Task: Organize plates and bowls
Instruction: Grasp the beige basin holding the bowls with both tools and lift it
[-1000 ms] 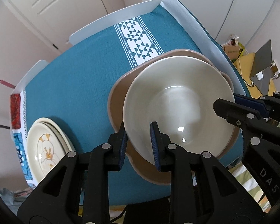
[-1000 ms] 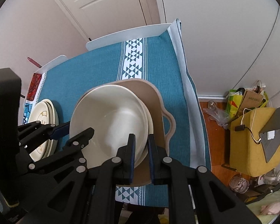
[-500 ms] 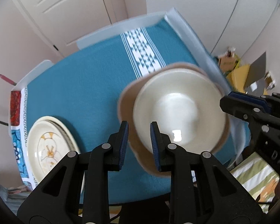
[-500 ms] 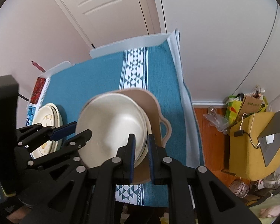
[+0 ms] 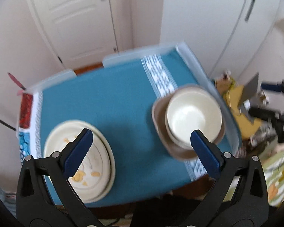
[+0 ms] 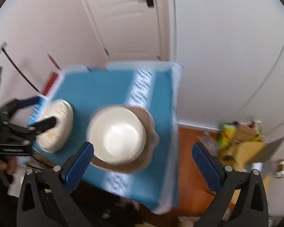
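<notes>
Now both jaws spread wide, empty: left gripper (image 5: 142,151), right gripper (image 6: 143,162) above bowl (image 6: 116,134).

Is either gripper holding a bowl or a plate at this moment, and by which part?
Nothing is held. The left gripper and the right gripper both have their jaws wide apart, above the table. The cream bowl rests in the brown dish.

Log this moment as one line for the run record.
left tool: open, empty | right tool: open, empty | cream bowls: stacked in tan dish | plates: stacked on blue cloth
</notes>
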Available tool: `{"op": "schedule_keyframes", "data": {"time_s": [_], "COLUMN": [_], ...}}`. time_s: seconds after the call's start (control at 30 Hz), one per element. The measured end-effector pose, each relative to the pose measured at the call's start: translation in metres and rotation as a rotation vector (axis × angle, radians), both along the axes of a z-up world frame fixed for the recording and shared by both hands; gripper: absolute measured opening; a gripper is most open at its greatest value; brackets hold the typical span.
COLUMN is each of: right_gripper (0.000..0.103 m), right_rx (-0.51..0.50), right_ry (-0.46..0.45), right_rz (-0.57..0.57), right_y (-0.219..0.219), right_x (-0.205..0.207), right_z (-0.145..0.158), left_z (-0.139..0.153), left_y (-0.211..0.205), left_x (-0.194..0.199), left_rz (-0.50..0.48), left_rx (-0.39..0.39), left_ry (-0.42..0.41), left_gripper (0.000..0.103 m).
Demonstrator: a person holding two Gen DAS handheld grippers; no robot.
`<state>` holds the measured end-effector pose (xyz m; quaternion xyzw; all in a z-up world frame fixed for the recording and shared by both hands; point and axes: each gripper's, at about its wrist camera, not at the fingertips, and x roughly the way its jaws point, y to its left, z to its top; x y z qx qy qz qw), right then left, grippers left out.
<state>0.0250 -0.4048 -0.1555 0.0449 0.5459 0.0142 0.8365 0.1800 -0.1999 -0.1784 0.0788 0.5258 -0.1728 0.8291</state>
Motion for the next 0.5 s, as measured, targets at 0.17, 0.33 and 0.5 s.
{"op": "schedule_keyframes", "data": {"time_s": [0.17,0.33,0.5], "right_gripper": [0.103,0.097,0.069], "right_rx": [-0.066,-0.103,-0.085], "right_ry": [0.146,0.272,0.34], "right_rz": [0.038,0.06,0.097], "right_y": [-0.004,-0.003,0.002], "right_x": [0.006,0.021,0.025], "right_z": [-0.035,-0.077,-0.108], "left_z": [-0.04,-0.072,-0.099], "left_y": [-0.007,-0.021,-0.03], "left_x": [0.004,0.009,0.014], "left_rz": [-0.037,-0.068,-0.085], "left_rx": [-0.009,0.027,0.039], "left_ry": [0.153,0.211,0.283], "left_gripper": [0.103,0.1,0.083]}}
